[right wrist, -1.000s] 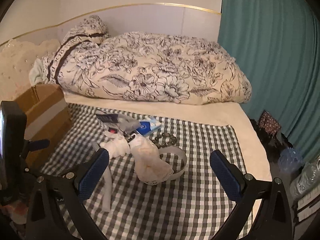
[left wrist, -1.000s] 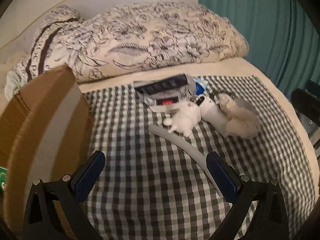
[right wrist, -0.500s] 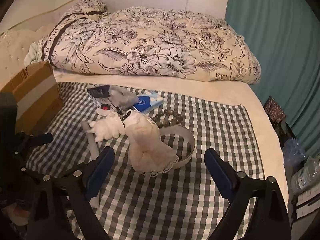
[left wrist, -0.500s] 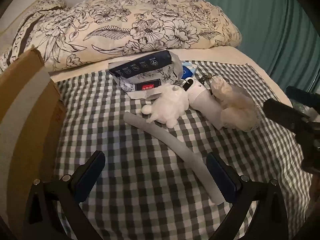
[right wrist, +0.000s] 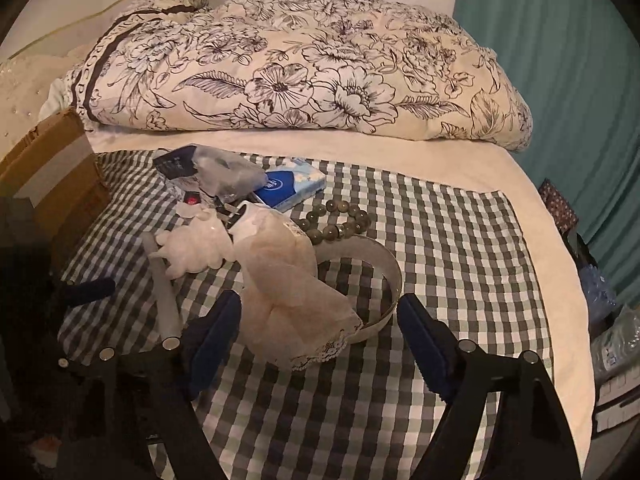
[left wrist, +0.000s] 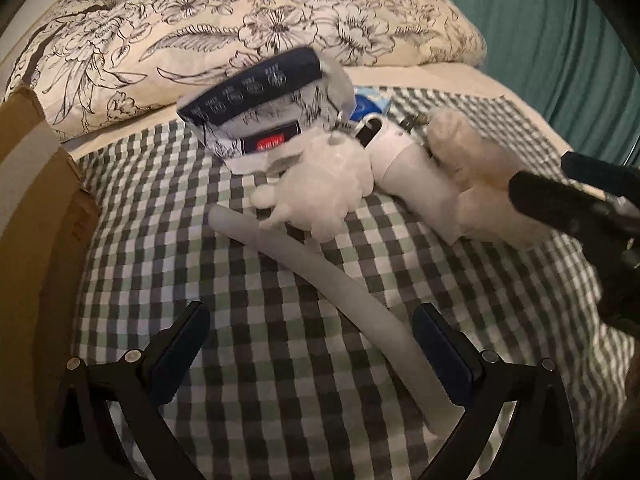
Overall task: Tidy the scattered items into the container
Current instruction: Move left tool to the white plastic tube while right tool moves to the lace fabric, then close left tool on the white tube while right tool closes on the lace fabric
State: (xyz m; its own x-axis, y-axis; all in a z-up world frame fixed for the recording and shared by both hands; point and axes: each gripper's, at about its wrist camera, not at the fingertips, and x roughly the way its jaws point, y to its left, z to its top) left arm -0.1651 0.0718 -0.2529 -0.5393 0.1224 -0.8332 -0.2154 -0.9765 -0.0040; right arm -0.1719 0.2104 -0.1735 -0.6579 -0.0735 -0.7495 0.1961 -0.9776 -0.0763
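On the checked cloth (right wrist: 440,248) lies a heap of items: a beige lace cloth (right wrist: 288,280), a white plush toy (right wrist: 196,248), a white tube (left wrist: 320,276), a bead bracelet (right wrist: 336,220), a white band (right wrist: 384,276), a blue tissue pack (right wrist: 288,188) and a dark-banded packet (left wrist: 260,116). My right gripper (right wrist: 318,340) hangs low over the lace cloth. Its jaws are closing, with the cloth's near end between them and the pads not pressing on it. My left gripper (left wrist: 312,354) is open above the tube's near end, which runs beside its right finger.
A cardboard box (left wrist: 36,216) stands at the left edge of the cloth. A folded floral duvet (right wrist: 320,72) lies behind the items. A teal curtain (right wrist: 560,60) hangs on the right, with bottles and bags on the floor below it.
Both grippers have sunk closer to the items on the checked cloth. The right jaws have narrowed around the lace cloth, and the right gripper has come into the left wrist view.
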